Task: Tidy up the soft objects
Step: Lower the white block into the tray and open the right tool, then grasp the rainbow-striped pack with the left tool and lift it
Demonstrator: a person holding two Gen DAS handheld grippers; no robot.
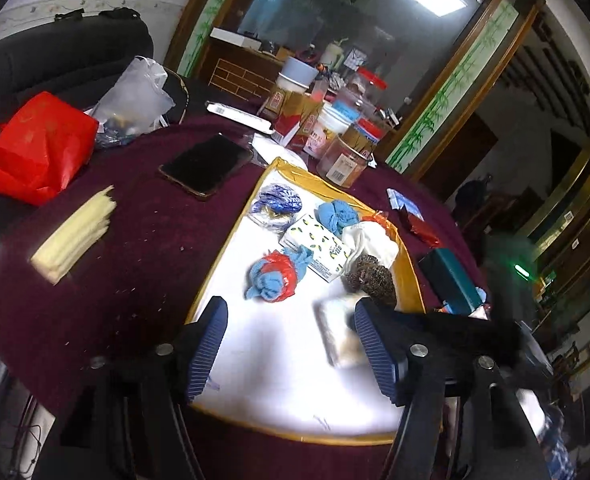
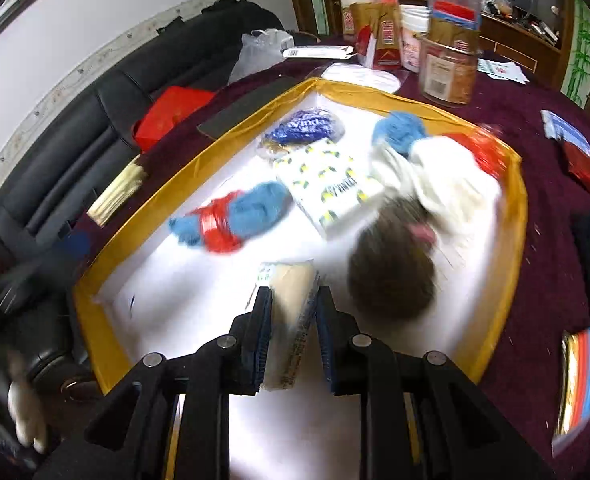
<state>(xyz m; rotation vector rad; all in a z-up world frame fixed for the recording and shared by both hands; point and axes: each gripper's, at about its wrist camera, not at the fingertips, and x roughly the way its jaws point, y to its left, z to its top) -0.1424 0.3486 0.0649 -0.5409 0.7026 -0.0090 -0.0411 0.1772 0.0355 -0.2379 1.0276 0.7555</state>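
Table [image 1: 95, 280]: round, maroon cloth, cluttered at its far edge
Tray [image 2: 515, 208]: gold-rimmed, white floor, holding the soft things
White cloth [image 2: 447, 184]: at the tray's far right corner
Steel-wool scourer [image 2: 391, 264]: near the right rim
Tissue pack [image 2: 327, 184]: mid-tray
Blue rag with red bag [image 2: 231, 220]: left of centre
Right gripper [image 2: 293, 336]: clenched on a wrapped sponge [image 2: 291, 312], low over the near edge
Left gripper [image 1: 291, 352]: released, empty
Progress: most items look gathered; sponge not yet set down

Print shows on the leaf-patterned tissue pack [image 1: 317, 246], the jar label [image 1: 341, 168] at 12 o'clock and the blue packet [image 2: 305, 126], all too blurred to read.
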